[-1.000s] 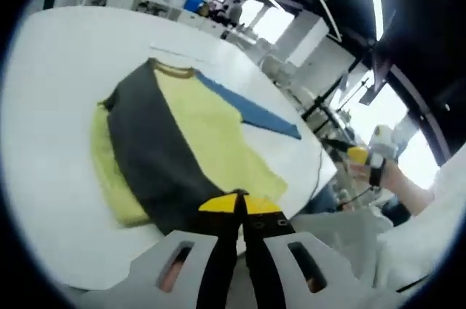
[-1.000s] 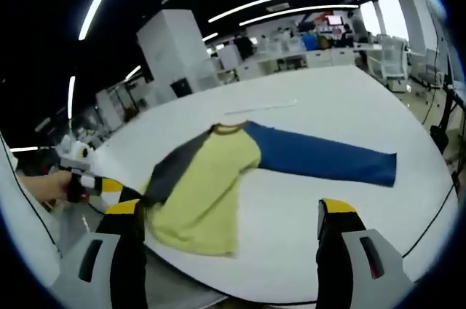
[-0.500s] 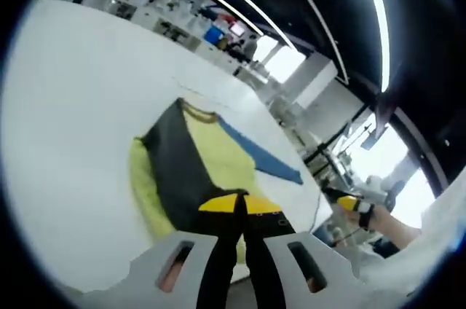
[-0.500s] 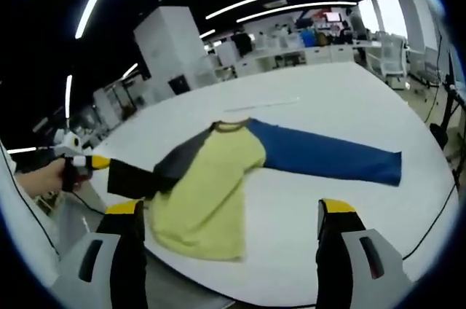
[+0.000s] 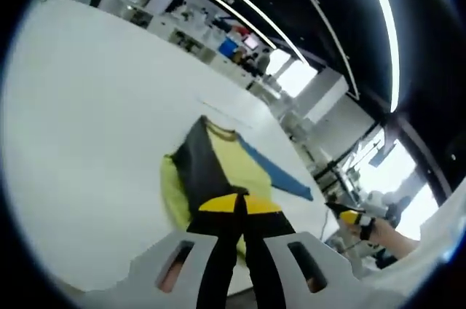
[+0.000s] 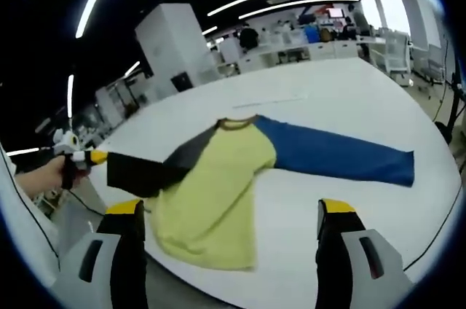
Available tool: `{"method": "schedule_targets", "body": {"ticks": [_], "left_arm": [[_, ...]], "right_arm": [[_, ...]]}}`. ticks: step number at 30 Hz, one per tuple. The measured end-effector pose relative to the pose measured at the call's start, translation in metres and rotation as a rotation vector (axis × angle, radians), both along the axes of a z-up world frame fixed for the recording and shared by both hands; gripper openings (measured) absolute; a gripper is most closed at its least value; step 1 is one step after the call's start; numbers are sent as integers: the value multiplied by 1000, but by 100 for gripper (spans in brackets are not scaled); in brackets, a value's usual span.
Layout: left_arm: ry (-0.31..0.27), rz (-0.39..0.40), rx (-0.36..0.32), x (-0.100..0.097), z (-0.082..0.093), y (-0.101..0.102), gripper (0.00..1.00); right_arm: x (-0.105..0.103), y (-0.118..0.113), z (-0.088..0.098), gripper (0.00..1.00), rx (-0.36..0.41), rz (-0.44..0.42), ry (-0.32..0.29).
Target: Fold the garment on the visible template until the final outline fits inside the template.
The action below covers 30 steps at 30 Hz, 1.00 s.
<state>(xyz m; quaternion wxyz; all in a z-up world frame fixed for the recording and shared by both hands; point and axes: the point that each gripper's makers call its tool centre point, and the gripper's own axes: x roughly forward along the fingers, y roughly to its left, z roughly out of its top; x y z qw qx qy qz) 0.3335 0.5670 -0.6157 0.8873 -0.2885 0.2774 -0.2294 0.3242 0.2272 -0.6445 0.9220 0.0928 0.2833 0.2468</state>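
In the left gripper view I count one garment [image 5: 218, 178] on one white counter [image 5: 87, 119]: a yellow shirt with a dark sleeve and a blue sleeve [image 5: 280, 178], lying toward the counter's near edge. My left gripper [image 5: 239, 205] has its yellow-tipped jaws pressed together on the end of the dark sleeve [image 5: 200, 170], which runs from the collar straight down to the jaws across the yellow body. My right gripper [image 5: 348, 216] shows off past the counter's edge at lower right, held in my hand [image 5: 386, 235]. In the right gripper view the same single garment [image 6: 226, 185] lies flat on the counter [image 6: 335, 90], its blue sleeve [image 6: 342, 156] stretched out to the right. My right gripper [image 6: 229, 210] stands spread wide, holding nothing. At the left, my left gripper [image 6: 91, 156] pinches the dark sleeve [image 6: 145, 172], drawn out beyond the counter's edge.
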Motion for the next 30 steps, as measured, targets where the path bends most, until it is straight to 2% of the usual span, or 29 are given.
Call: {"method": "schedule_targets", "body": {"ticks": [9,18,30], "left_arm": [[15,49,11,16,-6,33,0],[7,110,16,33,-3,55,0],[15,155,24,48,-7,82,0]], "right_arm": [[6,1,3,98,-1,-24,3],[12,-3,-3,98,-19,-39,25],[15,8,-13,98,-21,-39,46]]}}
